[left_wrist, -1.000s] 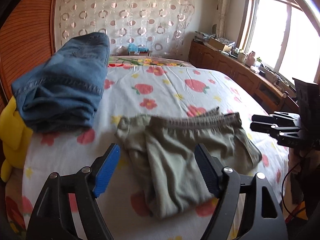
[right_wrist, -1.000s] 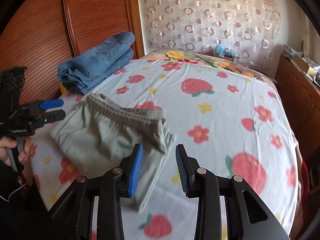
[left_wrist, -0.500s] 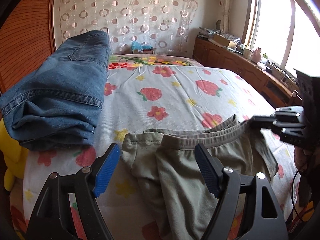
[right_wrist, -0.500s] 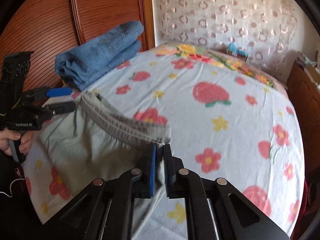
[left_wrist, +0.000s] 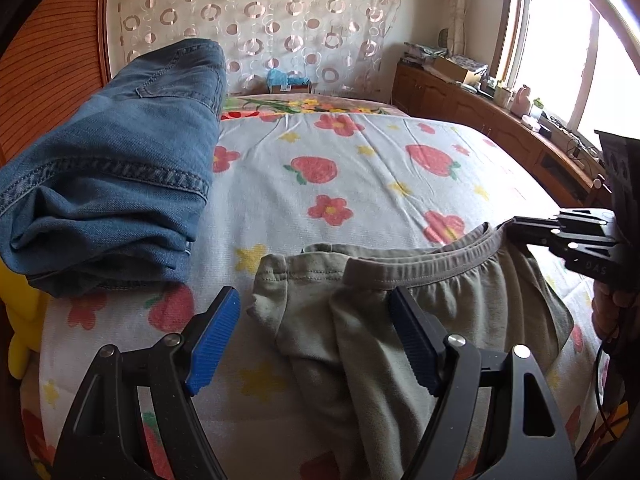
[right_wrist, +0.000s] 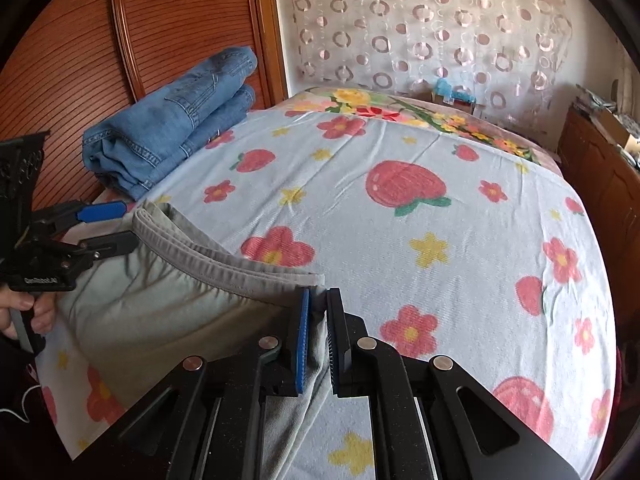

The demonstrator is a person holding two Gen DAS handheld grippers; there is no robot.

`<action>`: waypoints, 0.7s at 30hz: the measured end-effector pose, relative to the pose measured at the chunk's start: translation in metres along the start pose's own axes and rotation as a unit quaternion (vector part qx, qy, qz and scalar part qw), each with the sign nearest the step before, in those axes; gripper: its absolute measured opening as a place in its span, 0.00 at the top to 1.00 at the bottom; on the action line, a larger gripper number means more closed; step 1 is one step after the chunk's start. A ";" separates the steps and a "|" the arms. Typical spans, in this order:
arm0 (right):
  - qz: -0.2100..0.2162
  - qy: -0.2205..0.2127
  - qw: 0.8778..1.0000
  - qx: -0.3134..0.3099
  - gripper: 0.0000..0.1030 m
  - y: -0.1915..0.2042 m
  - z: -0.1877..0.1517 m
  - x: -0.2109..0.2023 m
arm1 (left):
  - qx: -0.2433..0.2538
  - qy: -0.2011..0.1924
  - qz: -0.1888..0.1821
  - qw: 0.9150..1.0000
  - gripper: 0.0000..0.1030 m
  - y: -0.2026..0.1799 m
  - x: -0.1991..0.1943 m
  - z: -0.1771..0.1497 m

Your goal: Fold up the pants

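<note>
Grey-green pants (left_wrist: 404, 320) lie folded lengthwise on the flowered bedsheet, waistband toward the far side; they also show in the right wrist view (right_wrist: 160, 304). My left gripper (left_wrist: 316, 328) is open, its blue pads either side of the pants' left waistband corner, low over the cloth. My right gripper (right_wrist: 316, 336) is shut on the right end of the waistband; it also shows at the right of the left wrist view (left_wrist: 516, 226). The left gripper appears at the left of the right wrist view (right_wrist: 116, 226).
A stack of folded blue jeans (left_wrist: 108, 184) lies on the bed's left side by the wooden headboard (right_wrist: 160, 20). A yellow plush item (left_wrist: 20, 320) sits under it. A wooden cabinet (left_wrist: 500, 124) lines the window wall.
My right gripper closed on the right end of the waistband. My left gripper moved forward and lower toward the left waistband corner, staying open.
</note>
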State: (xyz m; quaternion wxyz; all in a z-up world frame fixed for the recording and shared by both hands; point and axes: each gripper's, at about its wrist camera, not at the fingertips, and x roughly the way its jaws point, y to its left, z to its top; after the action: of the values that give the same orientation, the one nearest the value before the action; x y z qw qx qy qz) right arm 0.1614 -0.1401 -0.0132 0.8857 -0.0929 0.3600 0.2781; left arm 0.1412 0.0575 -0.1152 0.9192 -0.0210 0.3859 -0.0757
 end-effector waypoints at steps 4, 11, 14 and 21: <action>-0.012 -0.004 1.000 -0.002 0.82 0.000 -0.002 -0.011 | 0.003 0.008 -0.001 1.000 0.24 -0.001 0.004 -0.001; -0.015 -0.013 1.000 0.012 0.59 0.001 -0.012 -0.032 | 0.005 0.027 -0.005 1.000 0.24 -0.001 0.011 -0.005; -0.013 -0.012 1.000 0.019 0.58 0.002 -0.018 -0.041 | 0.006 0.028 -0.005 1.000 0.24 -0.001 0.010 -0.006; -0.021 -0.005 0.999 0.031 0.57 0.007 -0.041 -0.061 | 0.006 0.027 -0.007 1.000 0.23 0.000 0.010 -0.007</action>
State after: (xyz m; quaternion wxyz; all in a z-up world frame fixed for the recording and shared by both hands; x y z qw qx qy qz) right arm 0.0978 -0.1757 -0.0003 0.8955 -0.0712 0.3623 0.2484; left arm 0.1431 0.0556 -0.1274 0.9082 -0.0161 0.4095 -0.0849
